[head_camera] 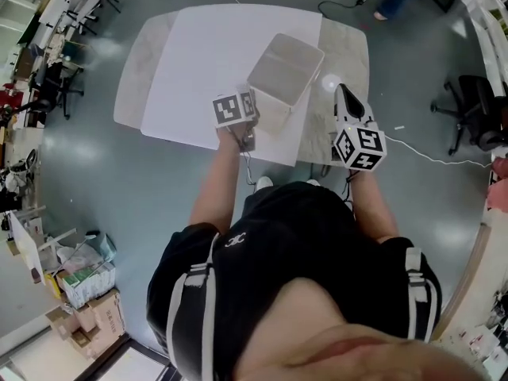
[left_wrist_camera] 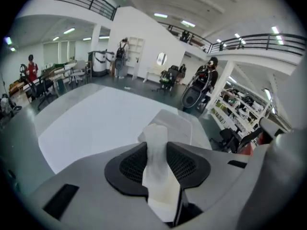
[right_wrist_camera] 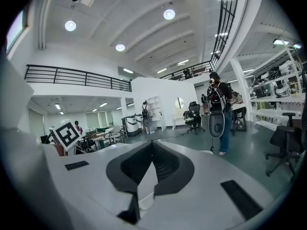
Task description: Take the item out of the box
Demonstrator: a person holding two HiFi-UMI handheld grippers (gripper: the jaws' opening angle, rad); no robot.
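The left hand-held gripper (left_wrist_camera: 156, 146) is clamped on a white packet (left_wrist_camera: 158, 186) that lies lengthwise along its jaws, lifted just near of the box (head_camera: 286, 68). The right hand-held gripper (right_wrist_camera: 152, 147), jaws together and empty, hangs right of the box.

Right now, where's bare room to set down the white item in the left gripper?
Free: the white sheet left of the box, to its far and left edges. Crowded: the near-right side: box, left gripper with its white item, right gripper, a small white round object.
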